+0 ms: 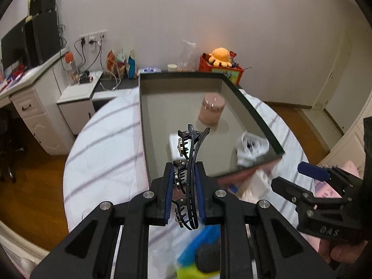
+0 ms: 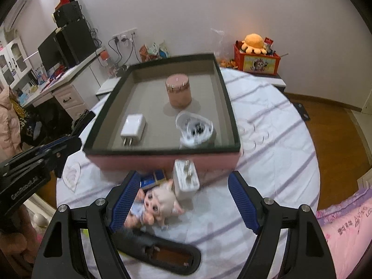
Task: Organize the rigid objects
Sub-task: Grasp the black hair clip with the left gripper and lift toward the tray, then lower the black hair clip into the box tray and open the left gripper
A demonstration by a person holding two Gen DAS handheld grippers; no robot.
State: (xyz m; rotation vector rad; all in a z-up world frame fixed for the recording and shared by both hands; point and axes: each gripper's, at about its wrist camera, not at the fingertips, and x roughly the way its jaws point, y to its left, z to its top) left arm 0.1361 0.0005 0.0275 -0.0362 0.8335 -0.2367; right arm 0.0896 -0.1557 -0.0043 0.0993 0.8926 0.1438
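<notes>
A black hair clip (image 1: 189, 181) is sitting upright between the blue pads of the left tongs (image 1: 184, 186), which are clamped narrowly on it, and it is hanging in the air over the near edge of the pink box (image 2: 162, 160) with the dark rim. Inside that box a pink jar (image 2: 178, 90) is standing toward the far side, a white charger (image 2: 133, 127) is lying on the grey floor with its prongs facing the near wall, and a white cup-like item (image 2: 194, 127) is lying just beside the right wall.

The right tongs (image 2: 183, 200) are spread wide, holding nothing, and are hovering over the striped bedspread (image 2: 267, 121) in front of the box. Between their fingers a small pale doll (image 2: 158, 203) is lying on the bed, touching the left blue pad; a second white plug (image 2: 186, 179) is standing just beyond it against the box wall, with a blue packet (image 2: 152, 178) beside it. A black battery holder (image 2: 162, 253) is lying nearest the camera.

Beyond the bed, an orange plush octopus (image 1: 220, 57) is sitting atop a red box (image 1: 220, 71), and a white desk (image 1: 28, 93) is standing to the left.
</notes>
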